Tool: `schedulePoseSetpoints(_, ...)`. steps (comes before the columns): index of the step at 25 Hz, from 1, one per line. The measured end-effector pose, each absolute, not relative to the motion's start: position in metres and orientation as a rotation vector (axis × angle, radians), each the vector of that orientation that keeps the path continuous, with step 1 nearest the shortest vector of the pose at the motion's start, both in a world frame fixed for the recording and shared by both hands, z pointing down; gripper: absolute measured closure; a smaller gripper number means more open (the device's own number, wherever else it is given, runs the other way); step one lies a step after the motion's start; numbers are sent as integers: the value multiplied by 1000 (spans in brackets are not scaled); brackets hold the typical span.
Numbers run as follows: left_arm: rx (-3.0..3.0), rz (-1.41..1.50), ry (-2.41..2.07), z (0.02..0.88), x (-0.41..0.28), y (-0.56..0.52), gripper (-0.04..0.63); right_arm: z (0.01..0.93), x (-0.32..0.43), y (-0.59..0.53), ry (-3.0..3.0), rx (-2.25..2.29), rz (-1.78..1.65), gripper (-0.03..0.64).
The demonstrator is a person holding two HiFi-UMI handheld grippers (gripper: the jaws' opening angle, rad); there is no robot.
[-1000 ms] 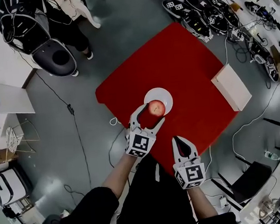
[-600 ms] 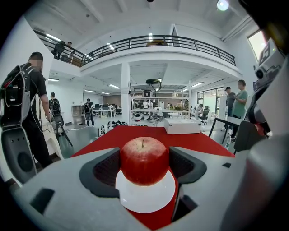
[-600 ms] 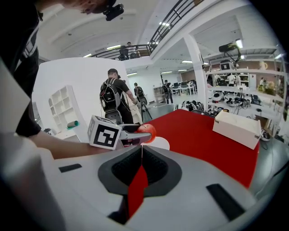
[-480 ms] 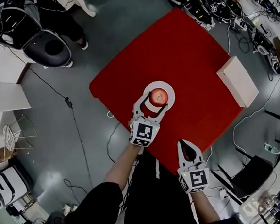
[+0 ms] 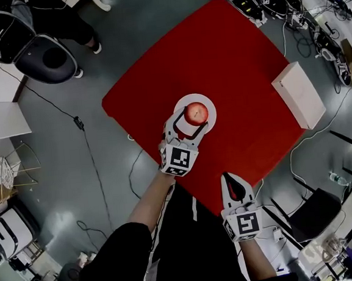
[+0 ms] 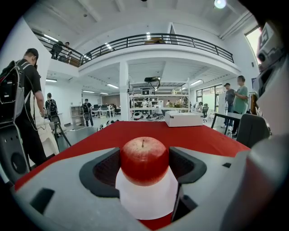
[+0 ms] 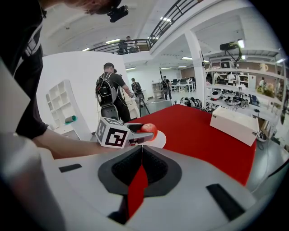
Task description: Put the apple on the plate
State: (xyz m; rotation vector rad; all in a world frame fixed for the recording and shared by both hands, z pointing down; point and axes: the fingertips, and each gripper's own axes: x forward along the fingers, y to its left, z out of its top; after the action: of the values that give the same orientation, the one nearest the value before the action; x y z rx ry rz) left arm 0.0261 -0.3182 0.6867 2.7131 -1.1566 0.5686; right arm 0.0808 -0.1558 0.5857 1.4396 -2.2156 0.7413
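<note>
A red apple (image 5: 195, 113) sits between the jaws of my left gripper (image 5: 194, 118), which is shut on it directly over the white plate (image 5: 207, 102) on the red table (image 5: 229, 52). In the left gripper view the apple (image 6: 144, 160) fills the gap between both pads, with the plate (image 6: 146, 200) just below it; whether it touches the plate I cannot tell. My right gripper (image 5: 229, 177) hangs at the table's near edge, shut and empty. From the right gripper view (image 7: 141, 148) I see the apple (image 7: 149, 130) and plate (image 7: 160, 140) ahead.
A white box (image 5: 299, 95) lies on the table's right side. A dark chair (image 5: 43, 56) stands on the floor at upper left, cables trail over the floor, and gear is piled beyond the far table edge. People stand in the background.
My left gripper has carried the apple forward from the plate's near rim to over its middle and lowered it. The right gripper has sunk slightly, still shut.
</note>
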Motion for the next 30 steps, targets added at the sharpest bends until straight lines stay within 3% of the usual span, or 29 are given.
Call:
schedulePoseSetpoints(21,2771,576,-1092,708,32,-317,252,598,78,-152,-2191,1446,775,606)
schedulePoseSetpoints(30,2743,540,-1106,708,30,-319,213,599,82,-148,-2181,1453,788,606)
